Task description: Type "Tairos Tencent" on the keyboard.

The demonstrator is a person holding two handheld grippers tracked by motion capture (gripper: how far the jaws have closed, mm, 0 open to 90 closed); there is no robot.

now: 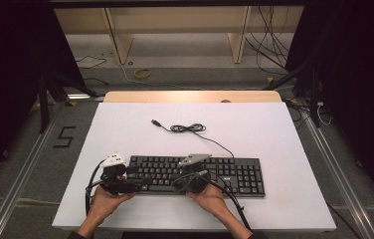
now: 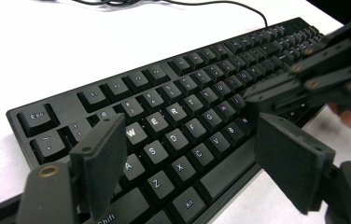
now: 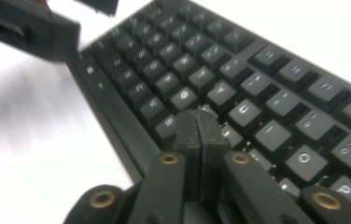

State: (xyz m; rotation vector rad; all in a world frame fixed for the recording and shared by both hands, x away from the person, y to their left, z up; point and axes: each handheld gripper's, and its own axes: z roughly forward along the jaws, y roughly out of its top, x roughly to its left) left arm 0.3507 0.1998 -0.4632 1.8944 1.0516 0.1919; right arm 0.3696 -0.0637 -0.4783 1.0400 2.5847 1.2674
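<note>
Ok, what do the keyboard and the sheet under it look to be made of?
Keyboard: apparently black matte plastic; moulded keycaps with printed white legends and only dull highlights. Sheet: smooth white board or laminate, matte, flat with crisp edges; exact material unclear.

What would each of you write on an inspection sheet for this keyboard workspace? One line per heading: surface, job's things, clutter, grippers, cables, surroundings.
Surface: white tabletop, wooden strip at its far edge.
Job's things: black keyboard lying flat near the person's edge.
Clutter: nothing seen.
Grippers: left gripper open, jaws spread above the keyboard's left end; right gripper shut, its tip over the keys near the middle.
Cables: keyboard cable loosely bundled behind the keyboard, its plug lying free on the table; a cable trails from each gripper.
Surroundings: grey floor, loose wires, wooden frame beyond the table, dark curtains at both sides.
</note>
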